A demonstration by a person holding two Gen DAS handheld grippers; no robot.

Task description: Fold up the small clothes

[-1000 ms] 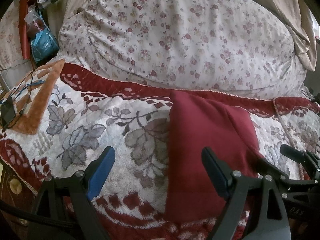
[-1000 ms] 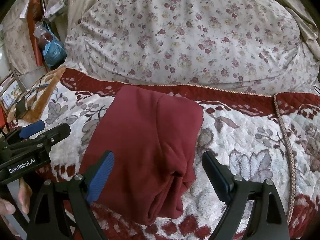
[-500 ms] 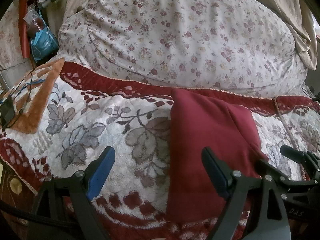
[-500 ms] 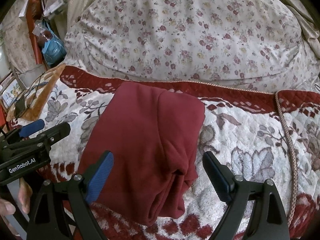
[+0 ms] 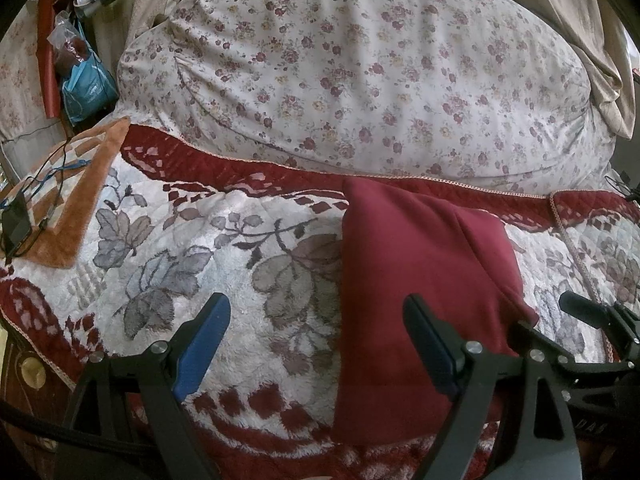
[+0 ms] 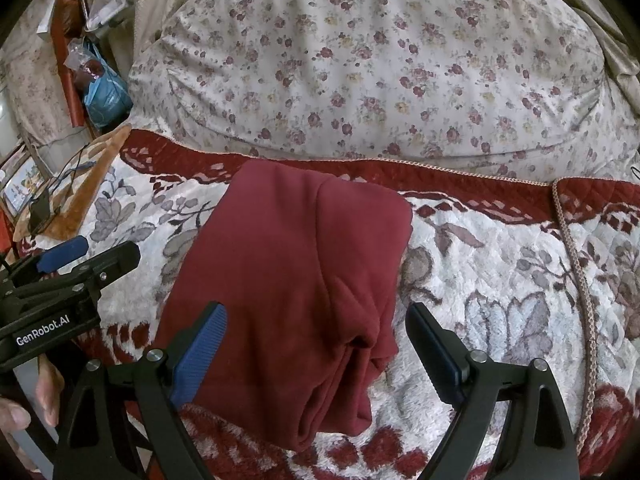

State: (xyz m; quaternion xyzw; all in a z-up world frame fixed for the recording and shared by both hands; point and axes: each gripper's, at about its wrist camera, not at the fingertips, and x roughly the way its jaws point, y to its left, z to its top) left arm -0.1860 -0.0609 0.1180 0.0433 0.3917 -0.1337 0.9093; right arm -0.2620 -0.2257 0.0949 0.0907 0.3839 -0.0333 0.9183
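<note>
A dark red garment (image 6: 296, 280) lies folded into a long strip on the patterned blanket (image 6: 500, 280). It also shows in the left wrist view (image 5: 404, 288), right of centre. My right gripper (image 6: 316, 344) is open and empty, its jaws standing to either side of the garment's near folded end, slightly above it. My left gripper (image 5: 320, 340) is open and empty, over the blanket just left of the garment; its right finger (image 5: 428, 344) hangs over the garment's left part. The left gripper shows in the right wrist view (image 6: 68, 264) at the left edge.
A big floral duvet (image 5: 360, 80) is piled behind the garment. An orange blanket corner (image 5: 80, 200) with a black device and cables (image 5: 16, 220) lies at the left. A blue bag (image 5: 84, 88) sits at the far left. A cord trim (image 6: 576, 280) runs along the right.
Almost nothing has changed. Both grippers stay open and hold nearly still, and the garment lies as before.
</note>
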